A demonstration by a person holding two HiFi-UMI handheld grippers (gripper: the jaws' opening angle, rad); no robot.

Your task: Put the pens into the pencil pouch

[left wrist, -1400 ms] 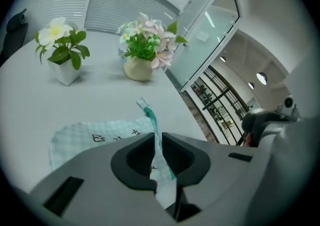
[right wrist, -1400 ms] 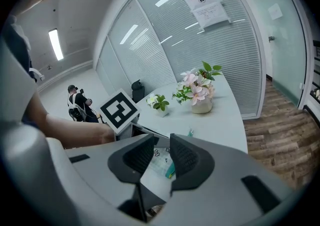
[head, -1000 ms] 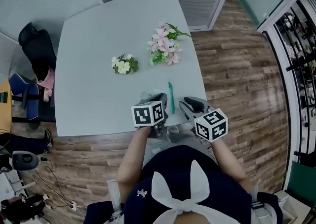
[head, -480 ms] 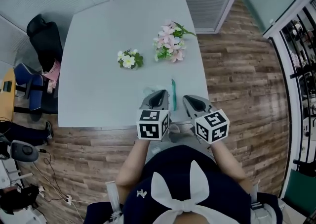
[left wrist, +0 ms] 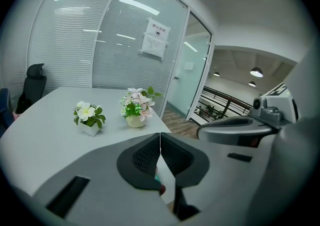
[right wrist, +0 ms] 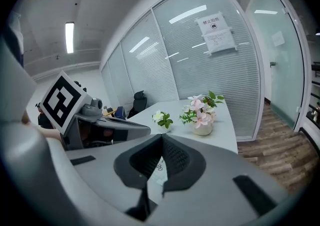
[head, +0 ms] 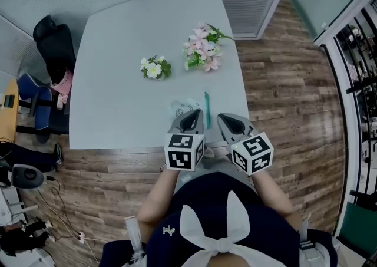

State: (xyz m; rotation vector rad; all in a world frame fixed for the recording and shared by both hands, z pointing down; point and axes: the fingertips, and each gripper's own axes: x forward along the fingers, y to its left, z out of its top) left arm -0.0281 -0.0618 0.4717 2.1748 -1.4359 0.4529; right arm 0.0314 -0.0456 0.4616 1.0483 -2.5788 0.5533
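Observation:
The clear pencil pouch (head: 185, 108), with faint green print, shows just beyond my left gripper (head: 192, 115) near the table's front edge. The left jaws are shut, pads touching, and the pouch's near edge runs in under their tips. Something teal and red (left wrist: 159, 187) shows through the gap below the pads. A teal pen (head: 207, 106) lies on the table between the two grippers, pointing away from me. My right gripper (head: 220, 118) is beside the pen's near end with its jaws shut and nothing seen pinched. The printed pouch (right wrist: 159, 166) shows below the right gripper's pads.
Two flower pots stand farther back on the grey table (head: 118, 89): a small white-flowered one (head: 155, 68) and a larger pink one (head: 202, 48). A black office chair (head: 54, 48) is at the table's left side. Wooden floor lies to the right of the table.
Both grippers have lifted a little near the table's front edge, the left one rolling upright. More of the pouch now shows beyond the left gripper's tips. The pen has not moved.

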